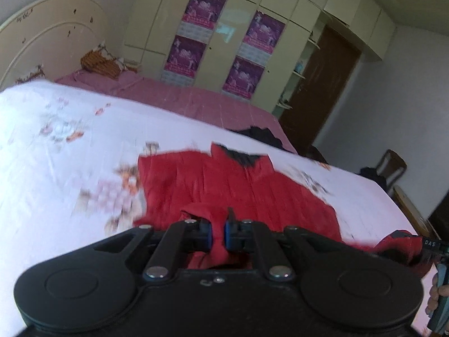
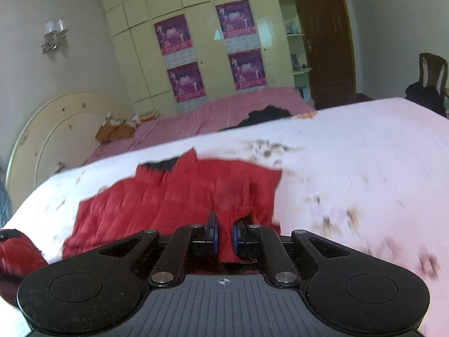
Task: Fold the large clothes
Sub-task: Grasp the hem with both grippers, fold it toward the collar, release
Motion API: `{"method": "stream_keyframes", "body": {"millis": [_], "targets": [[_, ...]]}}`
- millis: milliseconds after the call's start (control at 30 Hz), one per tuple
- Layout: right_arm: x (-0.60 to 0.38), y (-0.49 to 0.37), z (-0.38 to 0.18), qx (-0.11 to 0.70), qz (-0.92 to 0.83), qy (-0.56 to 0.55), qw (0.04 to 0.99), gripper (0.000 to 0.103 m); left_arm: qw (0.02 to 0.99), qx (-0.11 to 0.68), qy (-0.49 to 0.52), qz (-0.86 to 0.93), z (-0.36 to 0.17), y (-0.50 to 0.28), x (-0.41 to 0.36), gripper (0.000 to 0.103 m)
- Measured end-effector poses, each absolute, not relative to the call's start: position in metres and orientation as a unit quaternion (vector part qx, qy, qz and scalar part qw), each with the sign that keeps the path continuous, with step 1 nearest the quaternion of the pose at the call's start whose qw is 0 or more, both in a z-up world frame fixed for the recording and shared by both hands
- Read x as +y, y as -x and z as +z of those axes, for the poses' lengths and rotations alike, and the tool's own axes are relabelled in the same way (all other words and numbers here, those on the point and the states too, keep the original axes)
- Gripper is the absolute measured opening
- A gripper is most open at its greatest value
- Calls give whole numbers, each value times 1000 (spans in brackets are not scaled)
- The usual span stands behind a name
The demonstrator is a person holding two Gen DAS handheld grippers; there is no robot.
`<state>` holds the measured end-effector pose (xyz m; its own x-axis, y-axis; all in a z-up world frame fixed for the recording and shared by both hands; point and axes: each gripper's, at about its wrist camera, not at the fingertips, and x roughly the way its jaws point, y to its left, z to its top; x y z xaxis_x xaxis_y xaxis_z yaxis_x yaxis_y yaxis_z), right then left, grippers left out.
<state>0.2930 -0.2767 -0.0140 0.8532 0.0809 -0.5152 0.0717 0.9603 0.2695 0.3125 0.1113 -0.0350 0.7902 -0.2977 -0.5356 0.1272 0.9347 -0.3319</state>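
Your right gripper (image 2: 224,237) has its blue-padded fingers (image 2: 213,234) pinched on a fold of the red quilted jacket (image 2: 179,196), which bunches up between the pads and hangs below them. Ahead of the fingers the jacket lies spread across the white floral bedspread (image 2: 364,168), its black-lined collar (image 2: 161,165) at the far edge, left of the fingertips. A red sleeve (image 2: 16,250) sits well to the left of the fingers. Beyond the jacket you see the pink sheet (image 2: 202,118), a dark garment (image 2: 266,115) on it, the cream headboard (image 2: 56,129) far left, and the wardrobe (image 2: 202,42) with purple posters (image 2: 174,35). The picture is blurred.
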Motion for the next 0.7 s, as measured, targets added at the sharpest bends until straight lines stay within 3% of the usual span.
{"method": "stream_keyframes", "body": {"millis": [367,700], "targets": [[-297,-453,-28,294,-8,-148,944,9,948,296,108,-40,-42,-441,92,8],[-314,-547,-71,334,-20,-152,930,9,948,315,55,3,-73,-520,76,8]]}}
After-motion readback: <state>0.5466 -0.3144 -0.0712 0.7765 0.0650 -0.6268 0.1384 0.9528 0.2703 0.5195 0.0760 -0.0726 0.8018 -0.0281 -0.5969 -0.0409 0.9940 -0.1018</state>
